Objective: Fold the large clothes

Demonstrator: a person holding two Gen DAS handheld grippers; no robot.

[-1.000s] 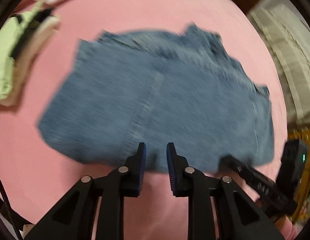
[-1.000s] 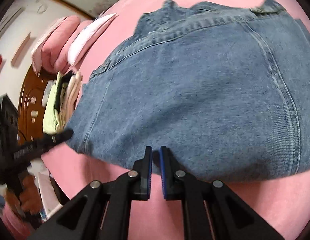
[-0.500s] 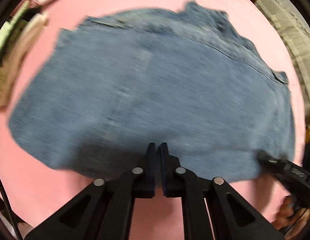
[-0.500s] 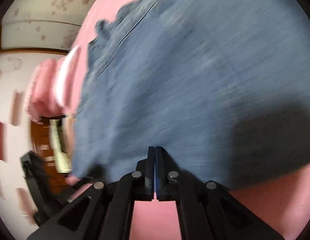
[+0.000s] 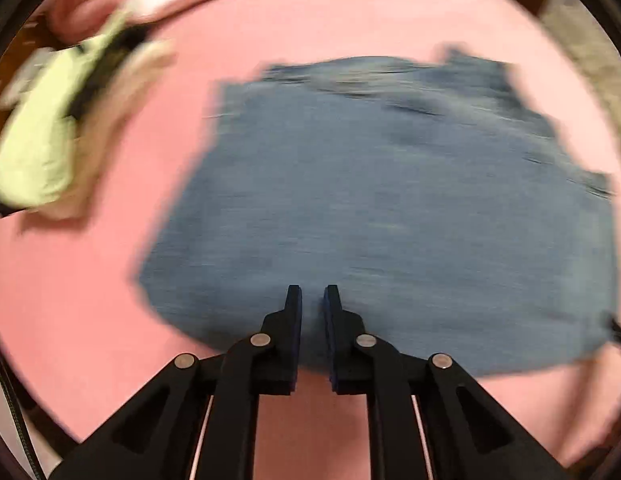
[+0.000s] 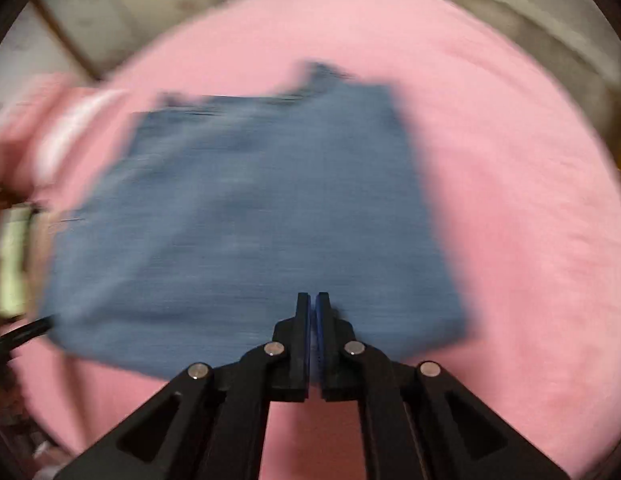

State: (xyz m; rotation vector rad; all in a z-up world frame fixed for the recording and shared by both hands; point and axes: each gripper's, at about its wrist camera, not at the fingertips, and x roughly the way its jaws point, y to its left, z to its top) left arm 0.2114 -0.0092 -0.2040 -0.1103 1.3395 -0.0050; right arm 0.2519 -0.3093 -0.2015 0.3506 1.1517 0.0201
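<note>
Folded jeans (image 5: 390, 216) lie on the pink bed (image 5: 270, 40). Left gripper (image 5: 310, 300) has just reopened slightly, empty; right gripper (image 6: 313, 304) is closed, empty. Press the fold flat, evenly

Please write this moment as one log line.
jeans: folded, flat on pink sheet | left gripper: jaws just opening, nothing gripped | right gripper: shut, empty

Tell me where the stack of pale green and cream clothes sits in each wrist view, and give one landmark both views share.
Left wrist: the stack of pale green and cream clothes lies at the left edge, upper half, blurred, apart from the folded jeans.
Right wrist: a sliver at the far left edge, mid-height.
Shared landmark: the jeans on the pink sheet.
</note>
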